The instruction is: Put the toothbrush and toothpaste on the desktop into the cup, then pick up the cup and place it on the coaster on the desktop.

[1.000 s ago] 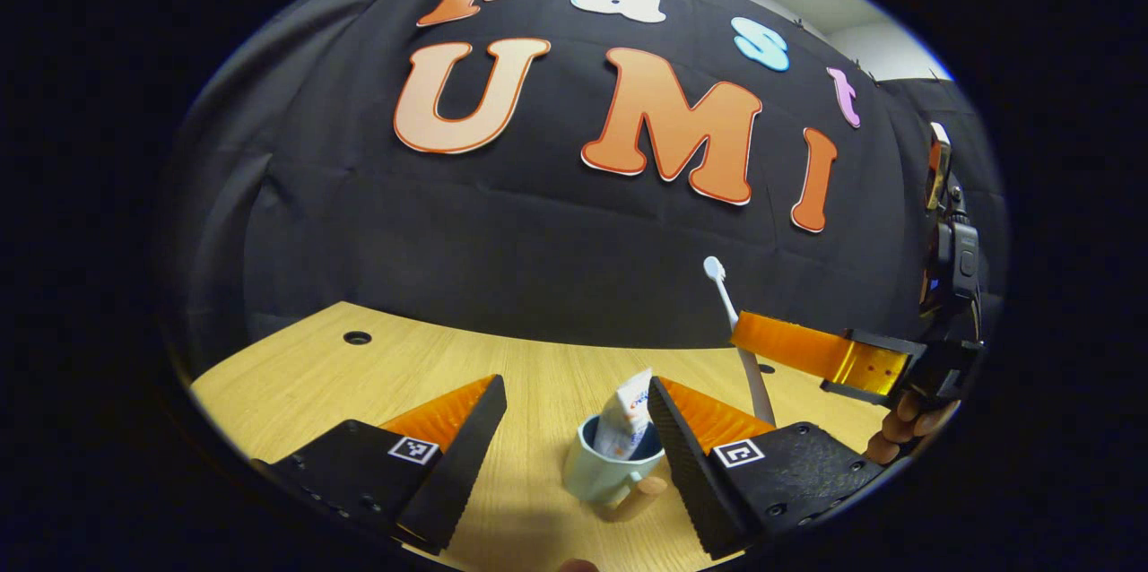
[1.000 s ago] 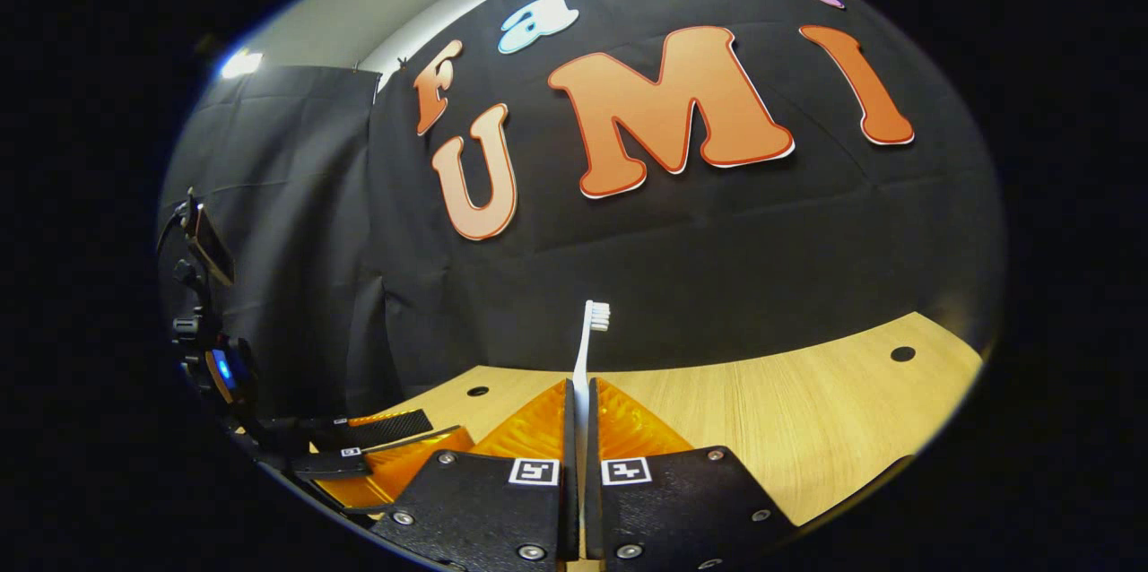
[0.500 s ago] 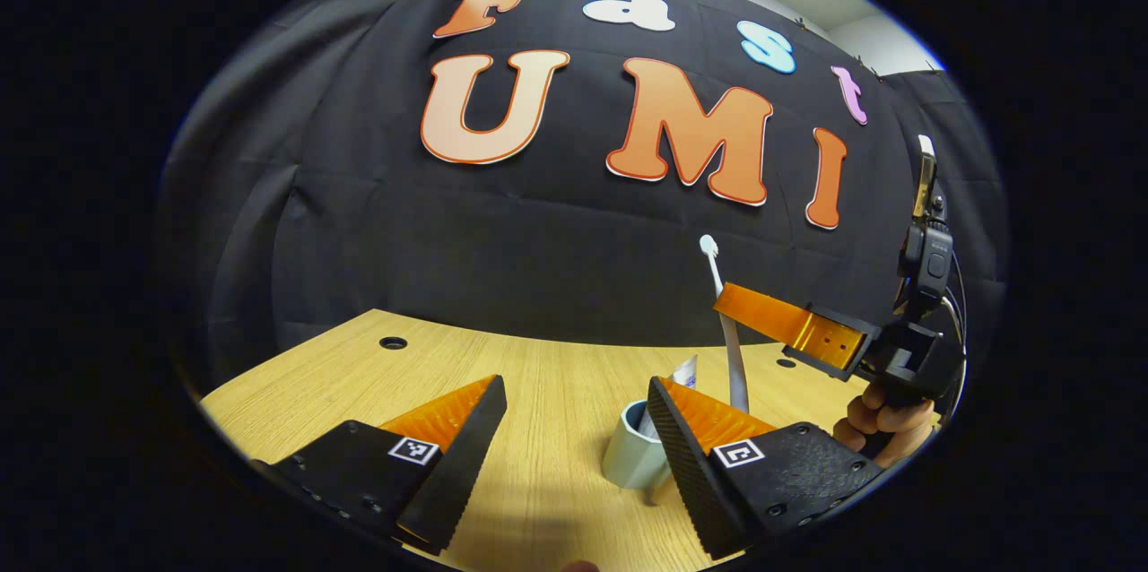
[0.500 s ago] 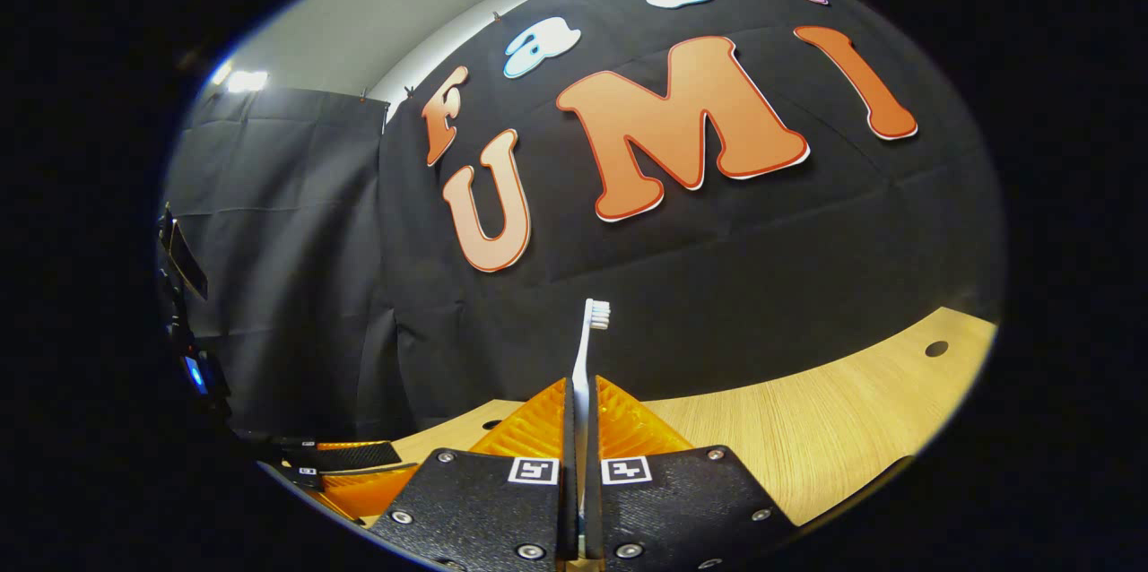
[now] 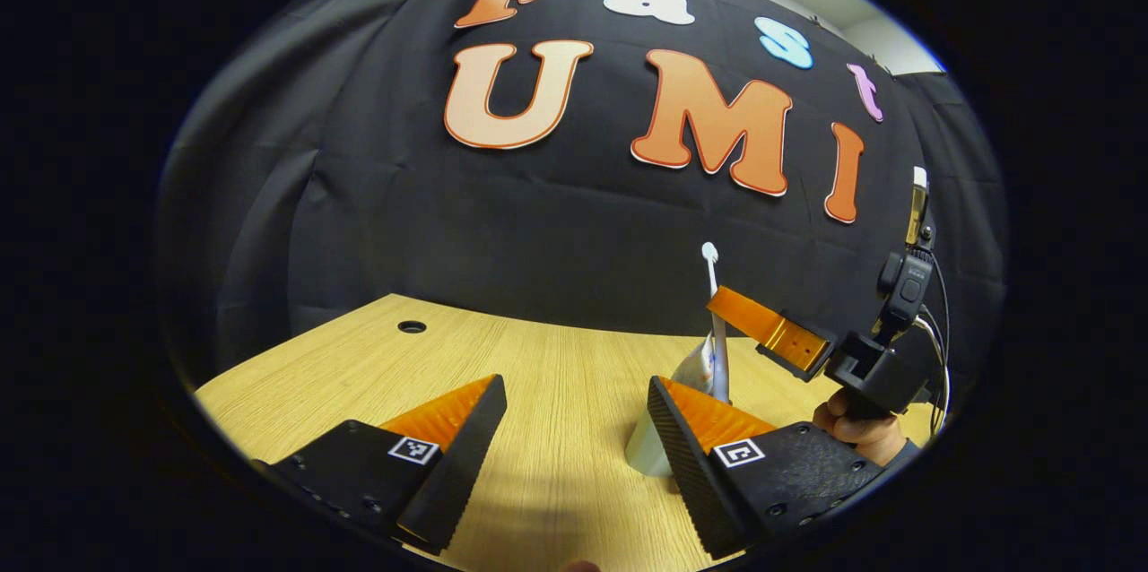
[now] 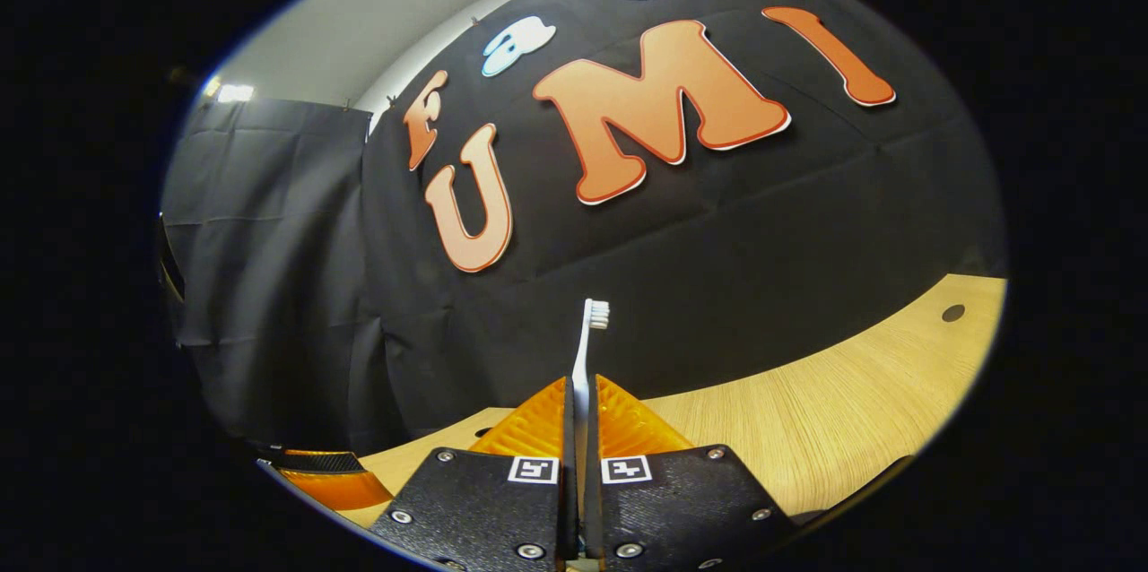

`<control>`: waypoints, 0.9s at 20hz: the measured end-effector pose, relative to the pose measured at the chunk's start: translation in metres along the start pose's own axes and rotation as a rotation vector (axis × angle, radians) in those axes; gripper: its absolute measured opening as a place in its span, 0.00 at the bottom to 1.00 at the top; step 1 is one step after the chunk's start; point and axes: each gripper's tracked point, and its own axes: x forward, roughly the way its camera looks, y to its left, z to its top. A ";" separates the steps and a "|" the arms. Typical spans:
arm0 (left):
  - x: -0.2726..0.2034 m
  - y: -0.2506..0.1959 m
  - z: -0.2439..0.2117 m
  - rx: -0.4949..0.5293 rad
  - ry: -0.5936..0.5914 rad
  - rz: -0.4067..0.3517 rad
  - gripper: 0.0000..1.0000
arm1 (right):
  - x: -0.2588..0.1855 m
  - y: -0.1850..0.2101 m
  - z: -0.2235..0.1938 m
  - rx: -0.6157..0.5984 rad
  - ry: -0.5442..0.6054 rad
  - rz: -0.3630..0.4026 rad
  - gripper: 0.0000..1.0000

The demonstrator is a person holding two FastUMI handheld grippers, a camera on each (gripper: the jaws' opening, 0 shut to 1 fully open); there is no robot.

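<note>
In the left gripper view a pale cup [image 5: 644,451] stands on the wooden desk [image 5: 538,375], half hidden behind one of my left fingers. A toothpaste tube [image 5: 698,368] sticks up out of it. My left gripper [image 5: 576,385] is open with nothing between its fingers, the cup just off to its right. My right gripper [image 5: 769,332], held by a hand [image 5: 852,429], hovers above the cup and holds a white toothbrush [image 5: 715,303] upright, its lower end at the cup's mouth. In the right gripper view my right gripper [image 6: 580,388] is shut on the toothbrush [image 6: 587,343], bristles up.
The desk [image 6: 807,429] has small round holes [image 5: 412,325] [image 6: 952,312] near its far edge. Black cloth walls close off the back and sides. Part of my left gripper [image 6: 327,482] shows low at the left of the right gripper view.
The right gripper has carried the toothbrush in over the cup and lowered it. The left gripper has drawn away to the left, so the cup slid right behind its finger.
</note>
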 end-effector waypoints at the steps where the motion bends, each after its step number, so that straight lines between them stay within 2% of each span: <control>1: -0.001 -0.001 -0.003 -0.002 0.006 0.003 0.95 | -0.001 0.000 -0.003 -0.024 -0.003 -0.003 0.04; 5: -0.004 -0.005 -0.008 0.016 0.015 0.002 0.95 | -0.006 -0.003 0.002 -0.116 -0.080 -0.024 0.06; 11: -0.015 -0.012 -0.008 0.019 0.006 -0.003 0.95 | -0.007 -0.004 0.005 -0.180 -0.144 -0.011 0.06; 14: -0.017 -0.015 -0.012 0.026 0.010 -0.006 0.95 | -0.006 -0.002 0.007 -0.181 -0.177 -0.012 0.06; 18: -0.020 -0.017 -0.016 0.021 0.024 -0.008 0.95 | -0.008 -0.002 0.003 -0.165 -0.158 0.021 0.06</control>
